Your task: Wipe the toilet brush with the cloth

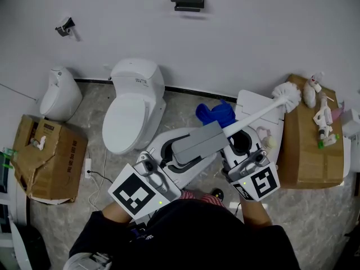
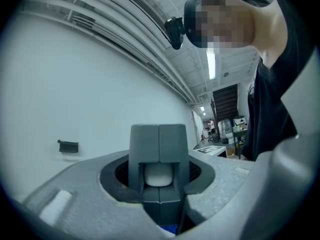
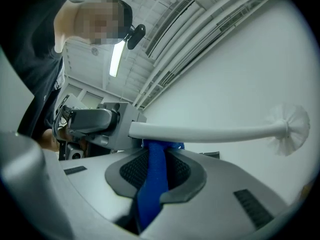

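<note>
The toilet brush is white, with a long handle (image 1: pixel 253 116) and a bristly head (image 1: pixel 288 95) that points up and to the right, near the cardboard box. My left gripper (image 1: pixel 216 133) is shut on the handle's near end (image 2: pixel 159 175), which shows as a white stub between its grey jaws. My right gripper (image 3: pixel 155 169) is shut on a blue cloth (image 3: pixel 151 176). The cloth runs up to the underside of the handle (image 3: pixel 200 132), which crosses level above the jaws to the head (image 3: pixel 292 129). From above, the cloth (image 1: pixel 216 113) bunches just left of the handle.
A white toilet (image 1: pixel 135 103) stands against the wall, with a smaller white fixture (image 1: pixel 59 91) to its left. A torn cardboard box (image 1: pixel 48 156) sits at the left. Another box (image 1: pixel 309 136) at the right carries small items. A cable lies on the stone floor (image 1: pixel 98 173).
</note>
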The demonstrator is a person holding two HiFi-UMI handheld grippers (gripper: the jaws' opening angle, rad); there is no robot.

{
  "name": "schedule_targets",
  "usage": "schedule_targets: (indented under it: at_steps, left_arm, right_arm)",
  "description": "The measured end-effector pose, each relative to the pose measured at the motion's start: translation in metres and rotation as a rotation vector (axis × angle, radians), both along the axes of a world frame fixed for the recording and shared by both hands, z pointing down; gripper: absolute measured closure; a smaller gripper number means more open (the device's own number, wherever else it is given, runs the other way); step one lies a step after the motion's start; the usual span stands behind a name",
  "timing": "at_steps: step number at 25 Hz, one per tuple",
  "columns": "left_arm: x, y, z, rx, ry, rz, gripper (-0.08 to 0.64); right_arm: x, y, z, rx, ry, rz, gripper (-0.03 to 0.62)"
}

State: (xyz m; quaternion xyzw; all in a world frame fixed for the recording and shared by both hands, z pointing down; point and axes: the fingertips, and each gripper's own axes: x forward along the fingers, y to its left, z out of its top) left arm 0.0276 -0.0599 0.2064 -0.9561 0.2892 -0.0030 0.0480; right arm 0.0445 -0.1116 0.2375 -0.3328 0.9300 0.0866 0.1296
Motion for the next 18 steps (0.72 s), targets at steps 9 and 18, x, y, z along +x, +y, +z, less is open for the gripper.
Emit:
schedule_targets:
  at_steps: [9, 18]
  left_arm:
    - [0.0004, 0.0005, 0.0007, 0.007, -0.008, 0.003, 0.396]
    - [0.0019, 0.002, 0.003, 0.012, -0.024, 0.007, 0.396]
  right_arm:
    - [0.0023, -0.0006, -0.0016, -0.012, -0.036, -0.007, 0.523]
    - [0.009, -0.0042, -0.0002, -0.046, -0.078, -0.006, 0.522]
